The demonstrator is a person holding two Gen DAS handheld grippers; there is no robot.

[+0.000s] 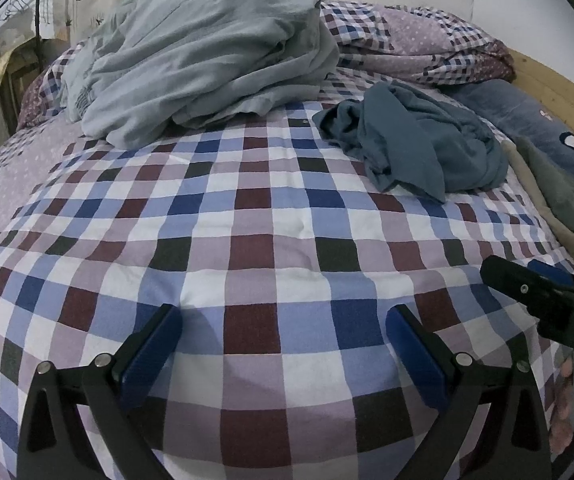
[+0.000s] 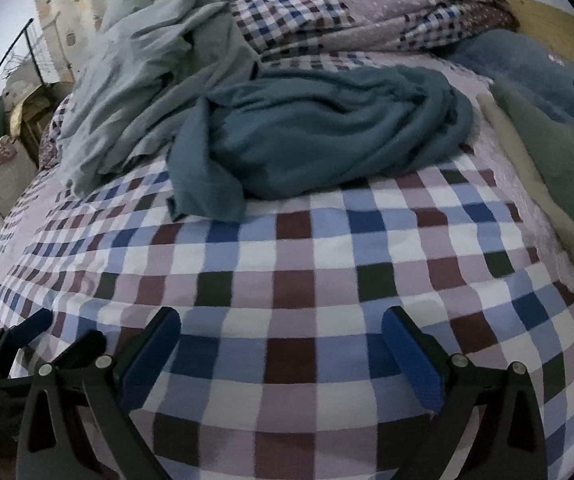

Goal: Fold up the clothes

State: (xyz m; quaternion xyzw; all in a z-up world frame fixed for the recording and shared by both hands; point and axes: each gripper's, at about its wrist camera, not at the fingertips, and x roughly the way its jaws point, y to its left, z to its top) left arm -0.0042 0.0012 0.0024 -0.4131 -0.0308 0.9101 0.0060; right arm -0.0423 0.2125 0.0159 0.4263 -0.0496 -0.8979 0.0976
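Note:
A crumpled teal garment (image 1: pixel 419 140) (image 2: pixel 319 136) lies on the checked bed sheet (image 1: pixel 255 240) (image 2: pixel 327 264), toward the right. Behind it to the left sits a bigger heap of pale grey-blue clothing (image 1: pixel 207 56) (image 2: pixel 147 80). My left gripper (image 1: pixel 283 320) hovers open over bare sheet, well short of both heaps, nothing between its blue pads. My right gripper (image 2: pixel 281 324) is open too, low over the sheet and some way in front of the teal garment. The right gripper (image 1: pixel 543 292) also shows at the right edge of the left wrist view, a hand behind it.
A folded checked quilt (image 1: pixel 415 40) (image 2: pixel 367 20) lies along the far side. A blue plush pillow (image 1: pixel 547 128) (image 2: pixel 543 76) and grey-green and cream fabric (image 1: pixel 559 200) (image 2: pixel 551 152) line the right edge by the wooden headboard (image 1: pixel 559 88). A clothes rack (image 1: pixel 27 8) stands left.

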